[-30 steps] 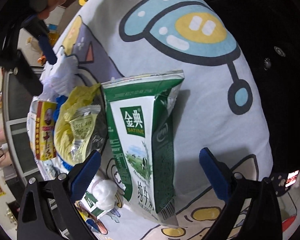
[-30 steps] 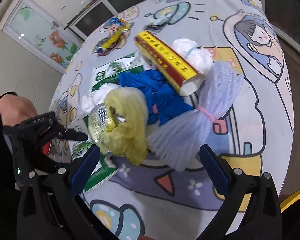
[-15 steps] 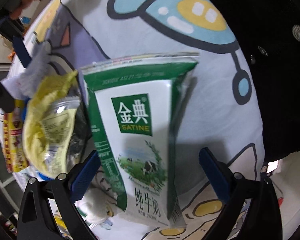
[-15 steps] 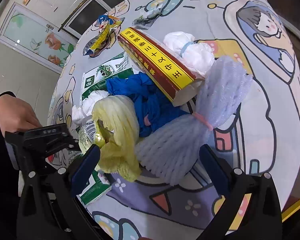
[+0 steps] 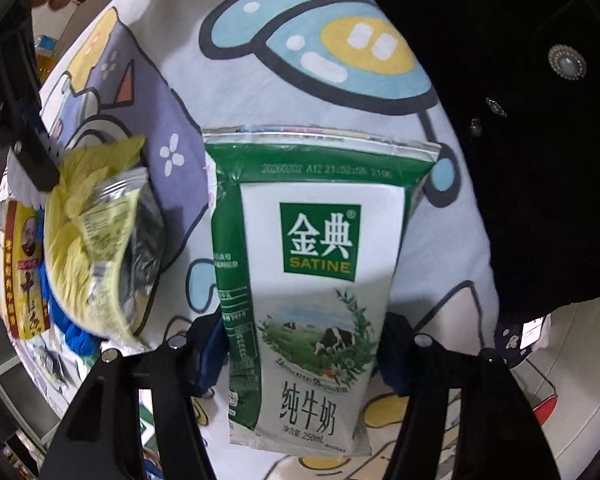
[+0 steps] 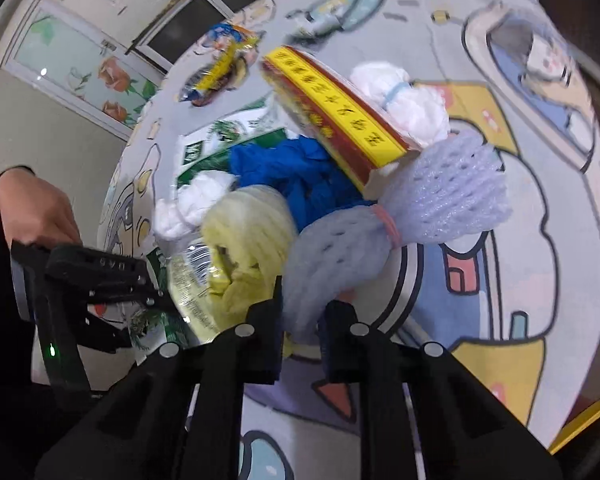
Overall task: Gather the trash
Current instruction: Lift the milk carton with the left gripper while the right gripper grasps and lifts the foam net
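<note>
My left gripper [image 5: 300,356] is shut on a green and white milk carton [image 5: 312,280] lying on the cartoon tablecloth [image 5: 284,92]. My right gripper [image 6: 300,316] is shut on the lower end of a pale purple foam fruit net [image 6: 420,208]. Beside the net lie a yellow crumpled wrapper [image 6: 244,248], a blue glove [image 6: 296,172], a red and yellow box [image 6: 332,116] and white tissue [image 6: 404,96]. The yellow wrapper [image 5: 92,240] and the box [image 5: 24,272] also show in the left wrist view. The left gripper shows in the right wrist view [image 6: 100,280].
A second green carton [image 6: 228,136] lies flat under the pile. A snack wrapper [image 6: 220,68] lies farther back on the round table. The table edge [image 6: 580,420] curves at the right. A person in dark clothing [image 5: 540,120] stands at the table's side.
Both grippers have closed: the left onto the milk carton, the right onto the foam net. Both moved forward onto their objects.
</note>
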A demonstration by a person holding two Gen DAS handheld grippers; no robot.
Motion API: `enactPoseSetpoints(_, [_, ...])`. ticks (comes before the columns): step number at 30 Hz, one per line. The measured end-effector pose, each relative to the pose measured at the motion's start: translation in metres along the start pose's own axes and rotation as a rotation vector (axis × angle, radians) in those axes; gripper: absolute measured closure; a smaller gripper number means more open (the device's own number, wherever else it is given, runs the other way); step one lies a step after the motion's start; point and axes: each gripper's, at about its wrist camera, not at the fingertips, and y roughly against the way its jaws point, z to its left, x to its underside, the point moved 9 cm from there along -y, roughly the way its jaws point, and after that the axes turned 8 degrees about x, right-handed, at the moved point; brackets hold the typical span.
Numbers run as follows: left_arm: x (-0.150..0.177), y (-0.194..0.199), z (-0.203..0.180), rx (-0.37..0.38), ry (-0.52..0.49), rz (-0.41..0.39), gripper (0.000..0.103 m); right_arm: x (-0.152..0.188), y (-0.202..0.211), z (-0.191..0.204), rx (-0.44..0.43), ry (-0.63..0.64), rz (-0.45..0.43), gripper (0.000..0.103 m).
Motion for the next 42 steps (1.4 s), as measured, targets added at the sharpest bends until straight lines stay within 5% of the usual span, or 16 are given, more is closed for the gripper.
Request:
enactPoseSetpoints(12, [-0.002, 0.055, -0.021, -0.093, 0.125, -0.066, 0.044, 0.019, 0.057, 0.024, -0.001, 0.013, -0.14, 0.09])
enactPoseSetpoints(25, [0.002, 0.063, -0.044, -0.104, 0.31, -0.204, 0.044, 0.071, 0.04, -0.004, 0.086, -0.086, -0.068, 0.089])
enactPoseSetpoints(33, [-0.005, 0.065, -0.046, -0.088, 0.349, -0.262, 0.044, 0.089, 0.037, -0.03, 0.056, -0.195, -0.069, 0.08])
enactPoseSetpoints(42, [-0.019, 0.081, -0.042, -0.091, 0.361, -0.295, 0.044, 0.079, 0.068, -0.029, 0.043, -0.184, -0.178, 0.09])
